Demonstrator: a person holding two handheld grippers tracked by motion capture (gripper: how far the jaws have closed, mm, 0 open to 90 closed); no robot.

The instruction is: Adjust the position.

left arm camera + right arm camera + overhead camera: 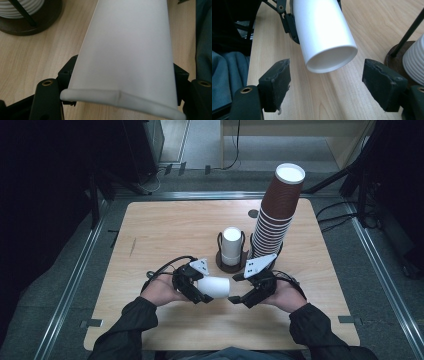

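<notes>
A white paper cup [215, 286] lies on its side above the table's front middle, with my left gripper [200, 287] shut on it near its rolled rim. In the left gripper view the cup [125, 50] runs away from the camera and its rim is squeezed between the jaws of the left gripper [120, 85]. Its recessed base points at my right gripper [239, 289]. In the right gripper view the cup [324, 32] ends just ahead of my right gripper [328, 82], which is open, with a pad on either side of the base and neither touching it.
Behind the grippers a black wire holder [231, 266] carries a short stack of white cups [231, 245]. To its right a tall leaning stack of brown cups [275, 215] rises. The wooden table [165, 230] has bare room to the left and in front.
</notes>
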